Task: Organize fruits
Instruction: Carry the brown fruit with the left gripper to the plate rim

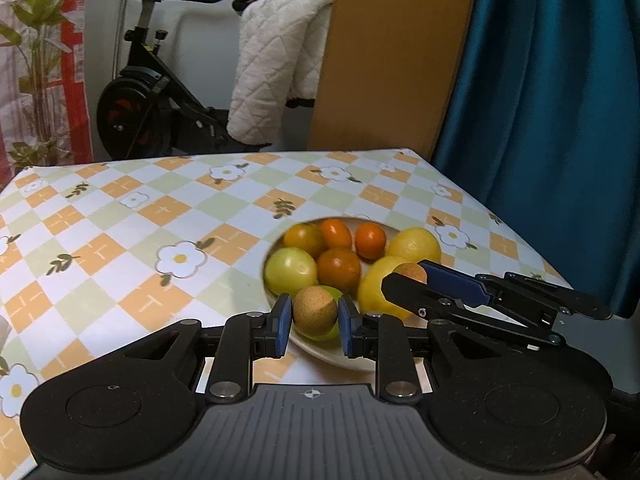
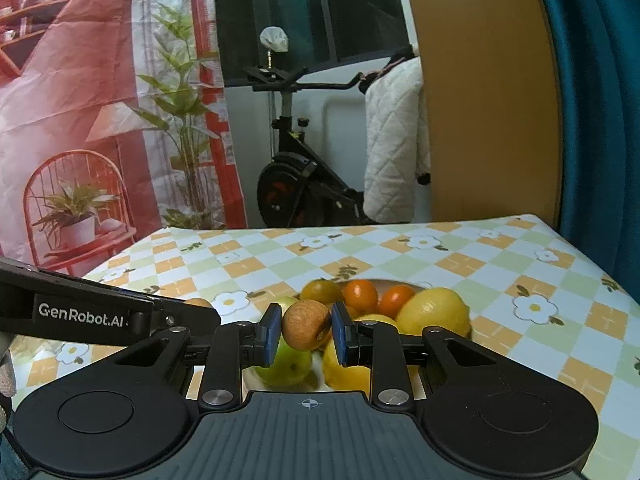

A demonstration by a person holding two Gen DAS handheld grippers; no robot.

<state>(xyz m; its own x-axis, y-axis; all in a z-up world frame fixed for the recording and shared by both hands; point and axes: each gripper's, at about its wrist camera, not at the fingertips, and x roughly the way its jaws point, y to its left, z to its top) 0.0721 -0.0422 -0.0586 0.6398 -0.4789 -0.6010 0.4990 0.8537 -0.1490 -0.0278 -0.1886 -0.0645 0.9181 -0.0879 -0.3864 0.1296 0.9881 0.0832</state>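
Note:
A white plate on the checked tablecloth holds oranges, lemons and a green apple. My left gripper is shut on a small brown round fruit, held just over the plate's near rim. From the right, my right gripper reaches over the lemons, shut on a second brown fruit. In the right wrist view, the right gripper pinches that brown fruit above a green apple and a lemon. The left gripper comes in from the left.
The tablecloth spreads to the left and beyond the plate. Past the table's far edge stand an exercise bike, a white quilted blanket, a wooden panel and a teal curtain.

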